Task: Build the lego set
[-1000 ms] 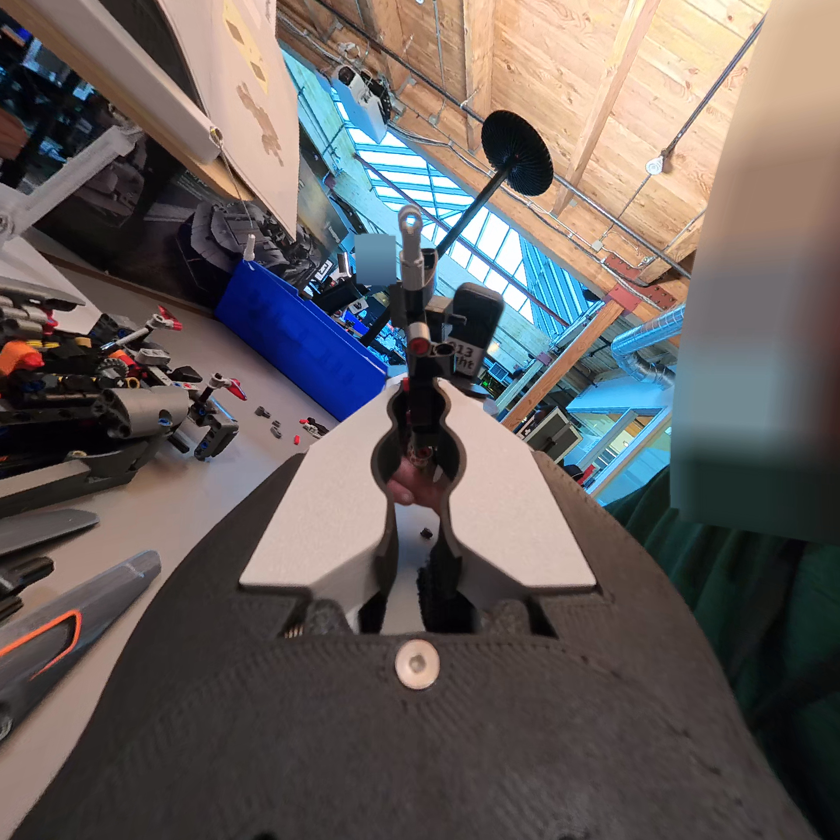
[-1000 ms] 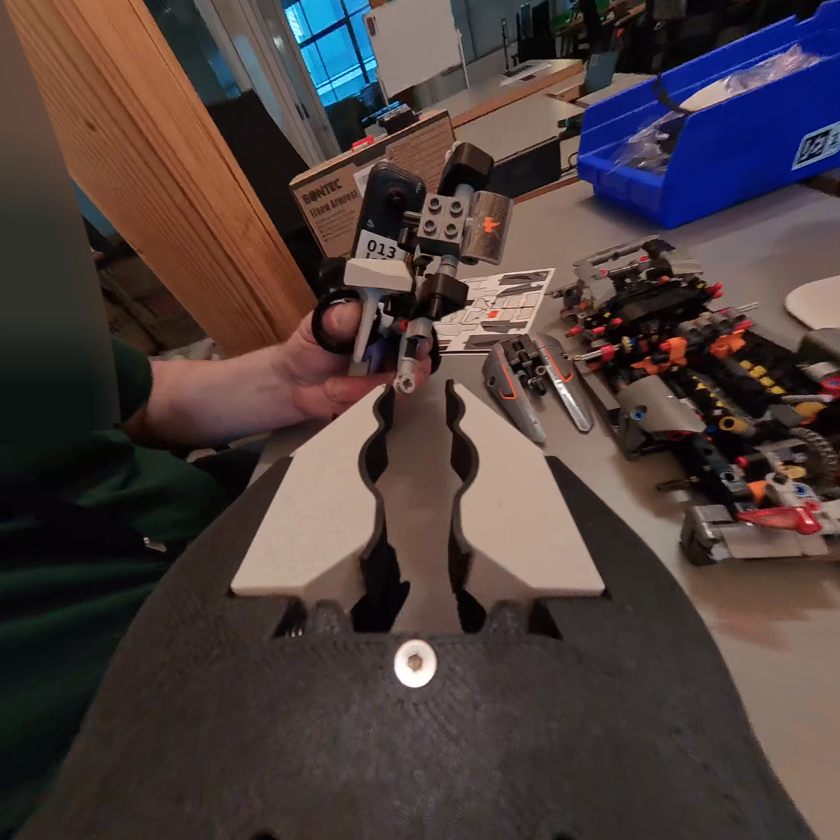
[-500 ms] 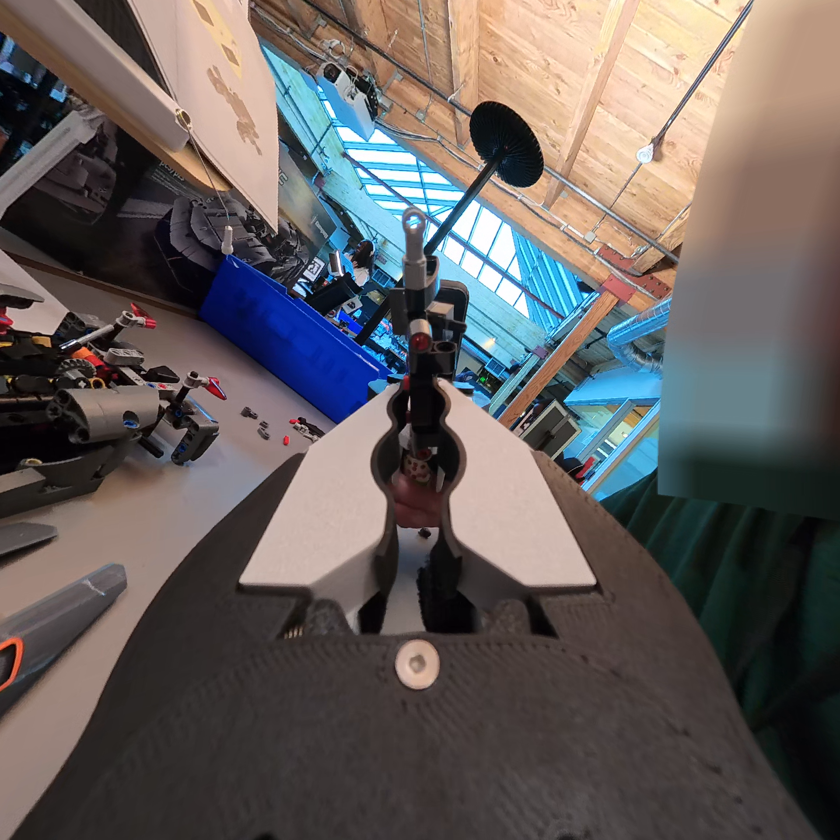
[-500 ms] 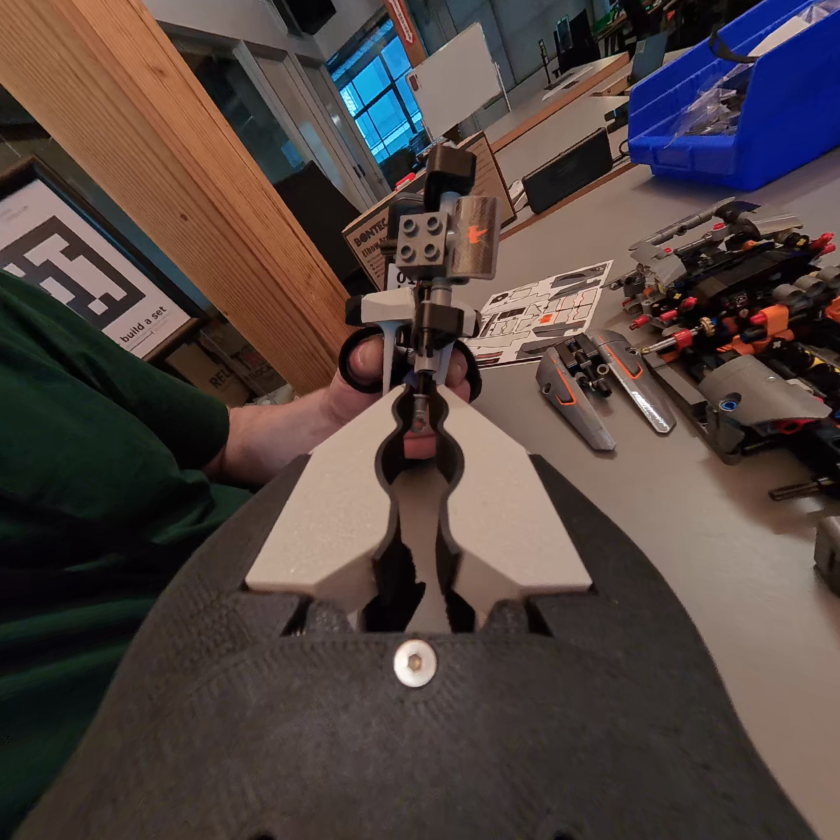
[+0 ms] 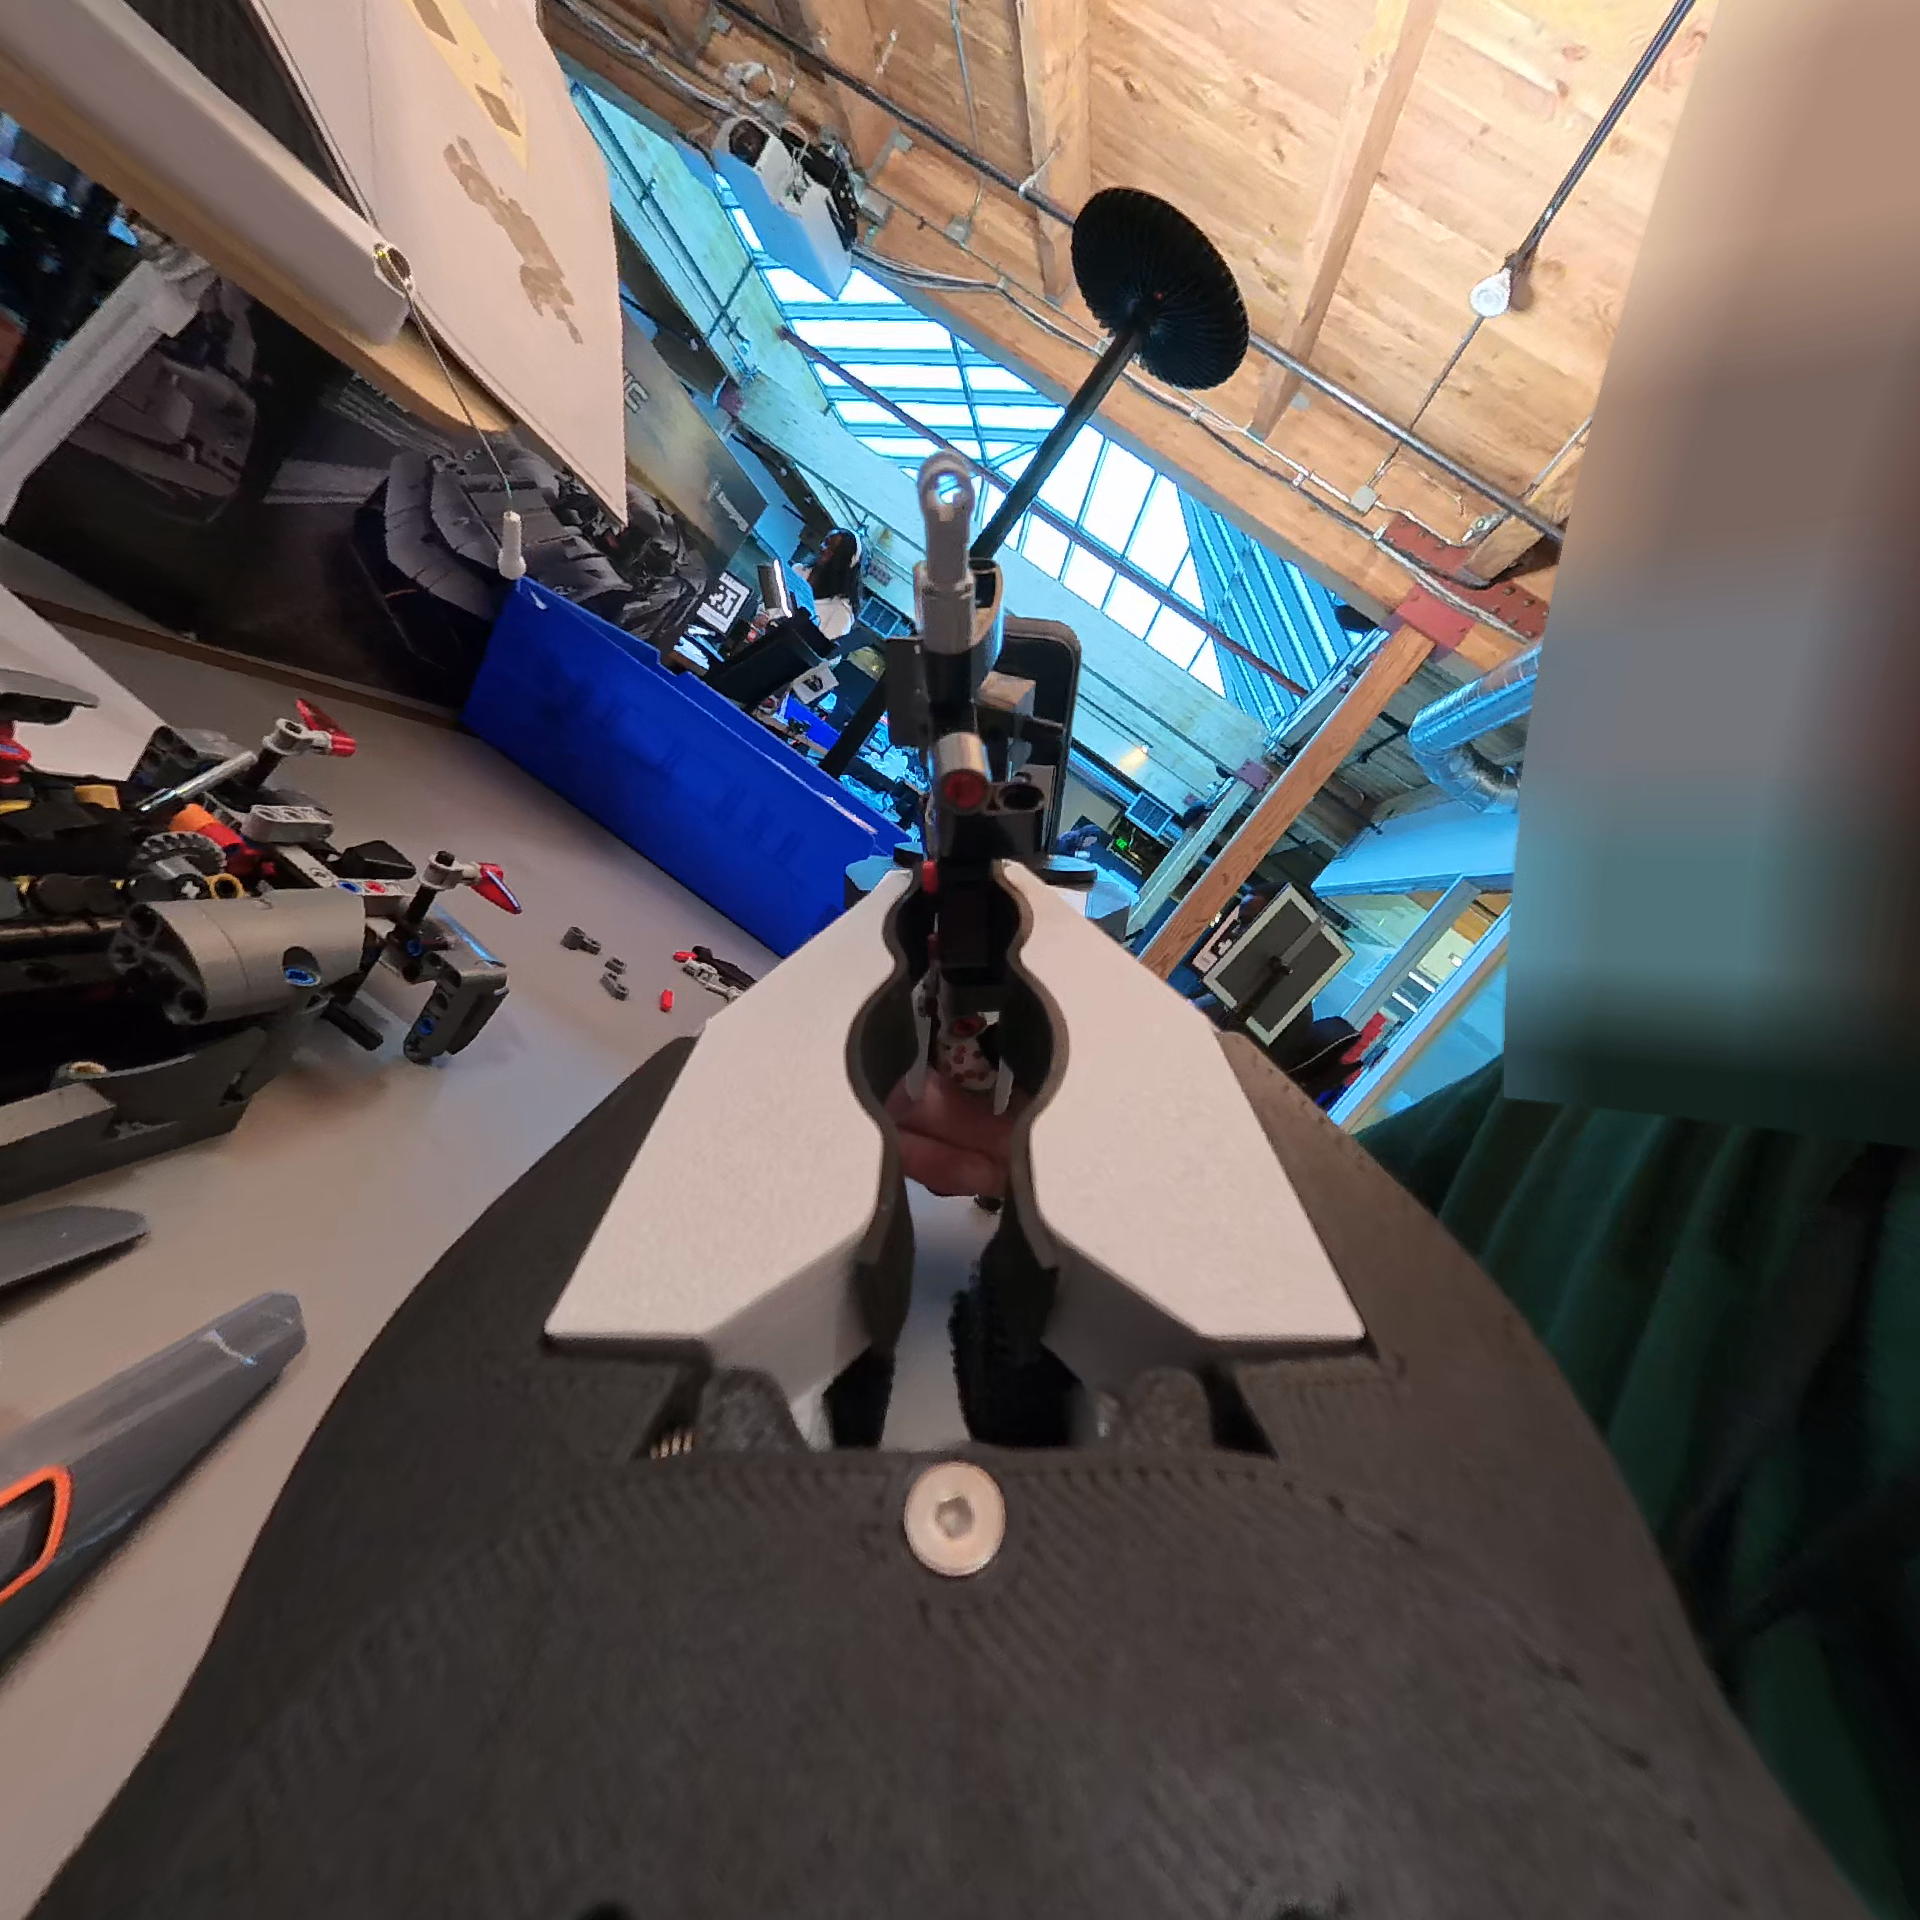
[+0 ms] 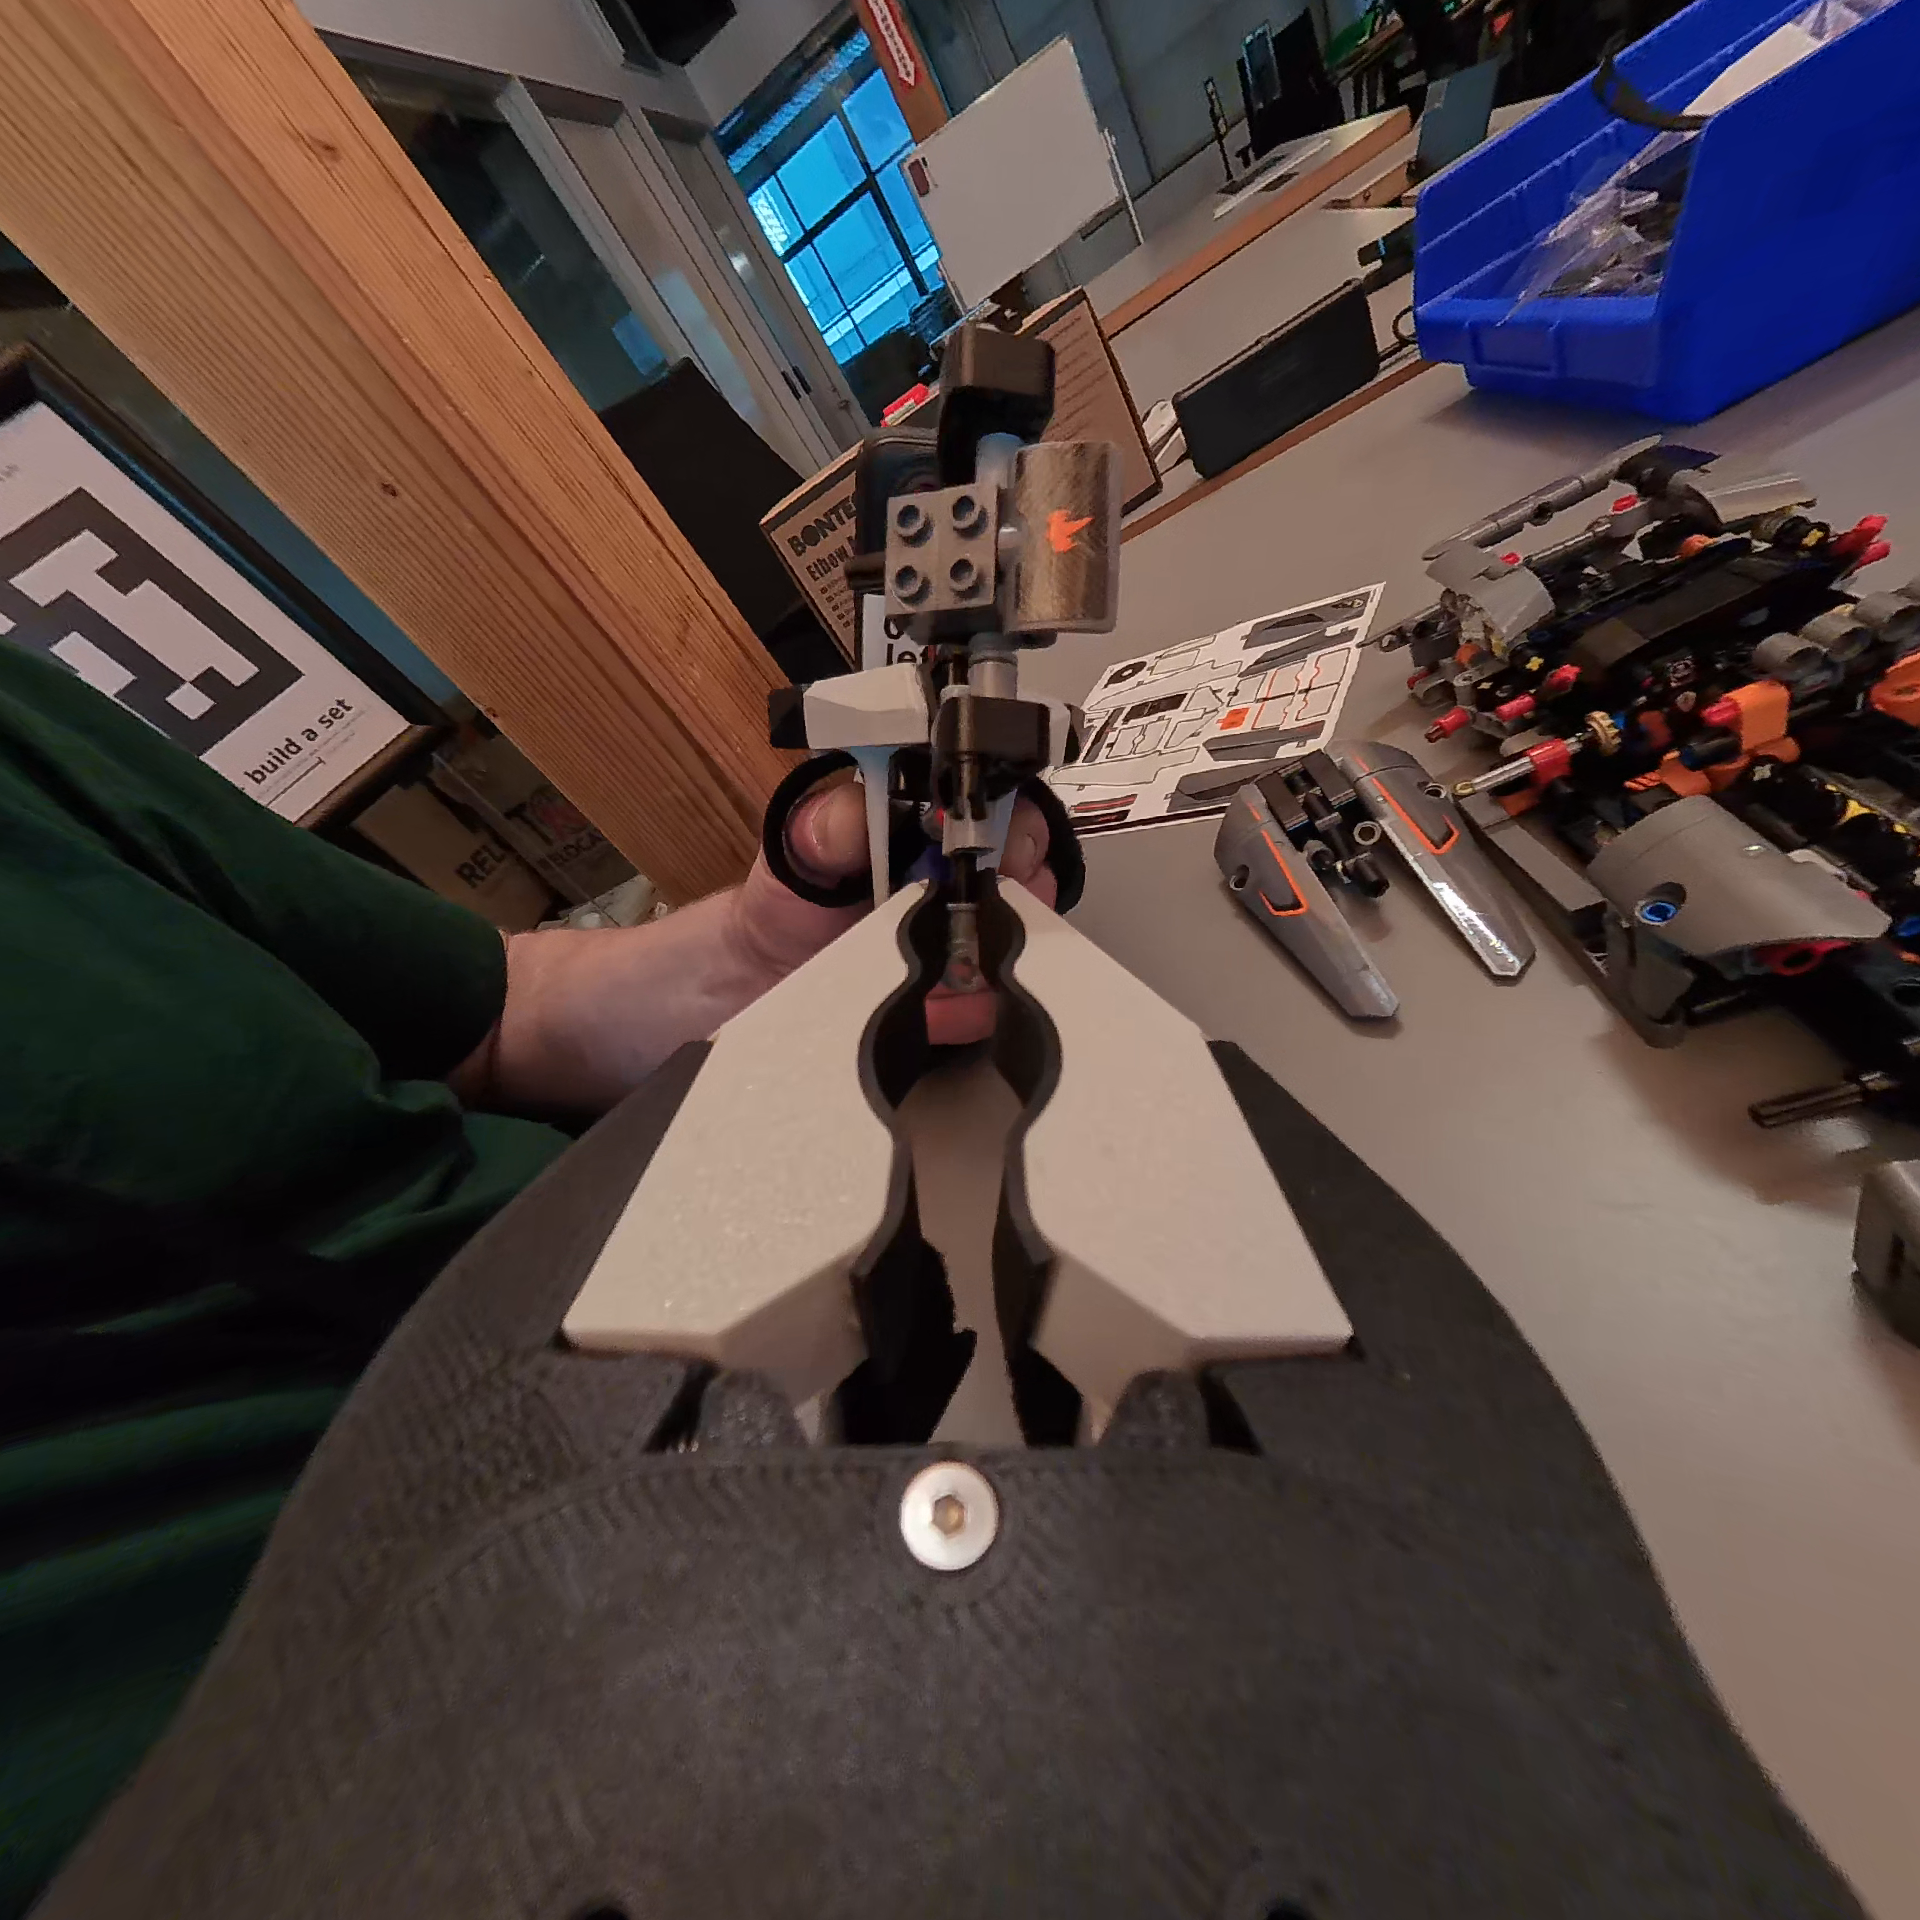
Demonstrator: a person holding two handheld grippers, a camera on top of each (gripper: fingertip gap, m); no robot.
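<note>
Above the table's near edge, clear of the car: sub-assembly pinched from opposite ends, left gripper closed on its body, right gripper closed on its thin axle. Risk: uneven pull, axle slipping out, parts dropping.

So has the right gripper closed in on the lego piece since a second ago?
Yes. The right gripper moved toward the wooden post and its jaws now clamp the lego piece.

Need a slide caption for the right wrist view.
Right tongs clamp the small lego subassembly above the grey table.
</note>
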